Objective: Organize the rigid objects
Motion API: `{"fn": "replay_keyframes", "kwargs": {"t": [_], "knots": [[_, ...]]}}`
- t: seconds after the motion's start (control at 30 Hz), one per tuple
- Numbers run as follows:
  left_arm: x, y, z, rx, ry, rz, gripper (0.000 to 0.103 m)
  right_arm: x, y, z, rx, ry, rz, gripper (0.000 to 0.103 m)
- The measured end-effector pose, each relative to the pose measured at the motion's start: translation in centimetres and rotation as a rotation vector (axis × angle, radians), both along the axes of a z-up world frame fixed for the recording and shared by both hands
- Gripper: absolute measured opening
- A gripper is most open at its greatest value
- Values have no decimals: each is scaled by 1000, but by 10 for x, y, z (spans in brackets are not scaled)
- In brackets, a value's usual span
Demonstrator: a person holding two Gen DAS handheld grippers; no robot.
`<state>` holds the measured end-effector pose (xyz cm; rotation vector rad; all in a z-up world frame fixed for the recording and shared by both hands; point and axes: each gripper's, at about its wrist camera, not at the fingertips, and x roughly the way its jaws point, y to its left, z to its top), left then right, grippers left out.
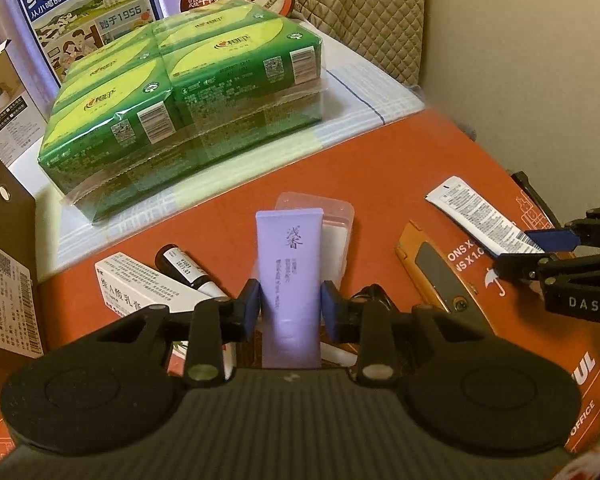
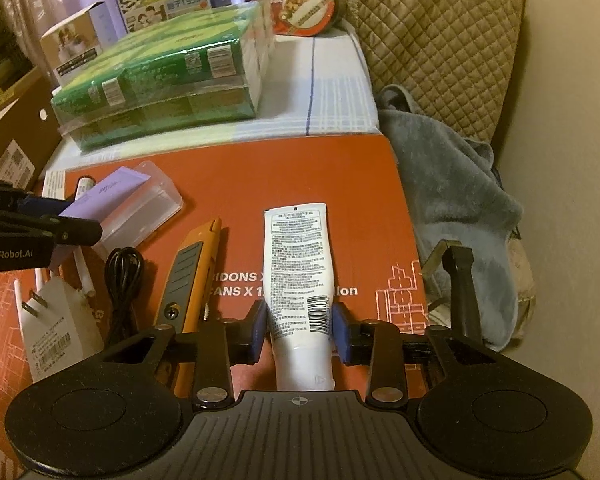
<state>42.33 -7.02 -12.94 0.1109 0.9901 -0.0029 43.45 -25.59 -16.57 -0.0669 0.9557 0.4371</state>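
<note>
My left gripper is clamped on a lilac tube with dark characters down its face, held over the orange box, while my right gripper pinches a white tube covered in fine print and a barcode.

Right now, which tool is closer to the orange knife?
Right. The right tool, shut on the white tube, is just beside the knife; the left tool is farther.
</note>
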Motion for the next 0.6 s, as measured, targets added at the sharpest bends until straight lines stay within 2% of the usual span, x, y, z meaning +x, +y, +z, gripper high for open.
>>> {"fn": "replay_keyframes", "kwargs": {"t": [0.27,0.6], "knots": [[-11,6,15,-29,-33,9,28,-3,-5,24,88,-4,-25,31],[-38,23,48,-71,-105,30,28,-16,21,54,170,-18,23,31]]}}
